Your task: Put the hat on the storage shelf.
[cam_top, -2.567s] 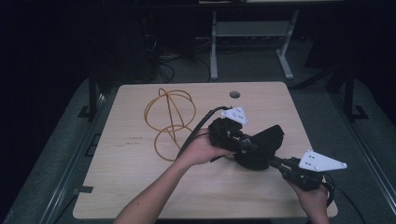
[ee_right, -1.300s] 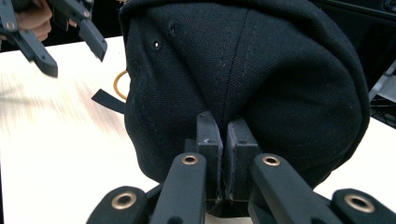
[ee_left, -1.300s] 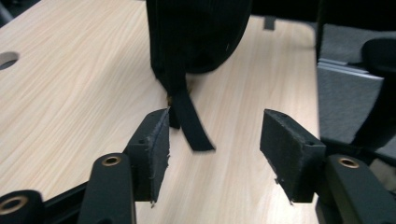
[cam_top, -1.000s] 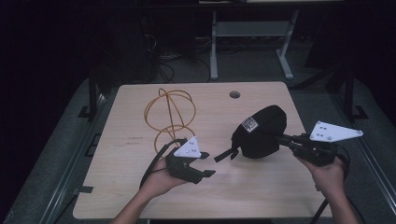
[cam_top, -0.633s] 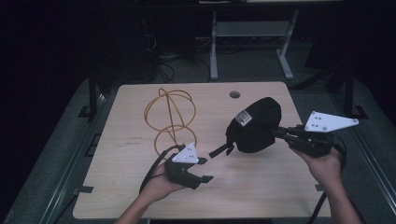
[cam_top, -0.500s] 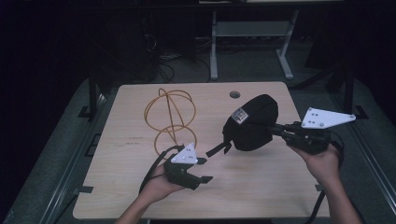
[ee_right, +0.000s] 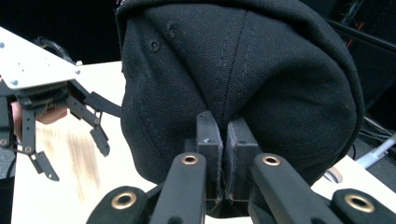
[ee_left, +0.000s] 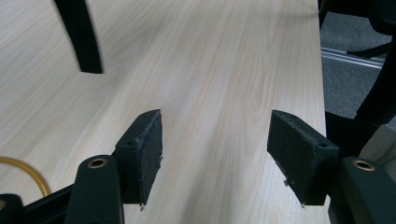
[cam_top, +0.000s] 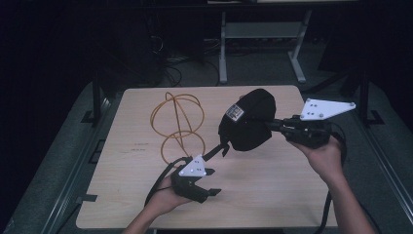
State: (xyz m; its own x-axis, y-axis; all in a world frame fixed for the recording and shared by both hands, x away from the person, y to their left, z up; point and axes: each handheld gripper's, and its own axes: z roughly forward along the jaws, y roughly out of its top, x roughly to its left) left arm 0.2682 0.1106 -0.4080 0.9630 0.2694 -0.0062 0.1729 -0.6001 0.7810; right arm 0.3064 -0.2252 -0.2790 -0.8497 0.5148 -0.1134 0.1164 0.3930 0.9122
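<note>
A black cap (cam_top: 248, 122) hangs above the right half of the table, its white label facing left. My right gripper (cam_top: 270, 125) is shut on the cap's cloth at its right side; in the right gripper view the jaws (ee_right: 223, 130) pinch a fold of the cap (ee_right: 243, 60). The cap's strap (cam_top: 216, 152) dangles down to the left. My left gripper (cam_top: 213, 183) rests open near the front edge with nothing between its fingers (ee_left: 144, 149). The strap (ee_left: 79, 32) hangs ahead of it.
An orange cable (cam_top: 178, 122) lies coiled in loops on the wooden table (cam_top: 272, 195), left of the cap. A metal frame stands on the floor behind the table. My left gripper (ee_right: 72, 154) appears at the left of the right gripper view.
The left gripper left the cap and drew back to the front edge. The right gripper lifted the cap off the table and carried it up and slightly left.
</note>
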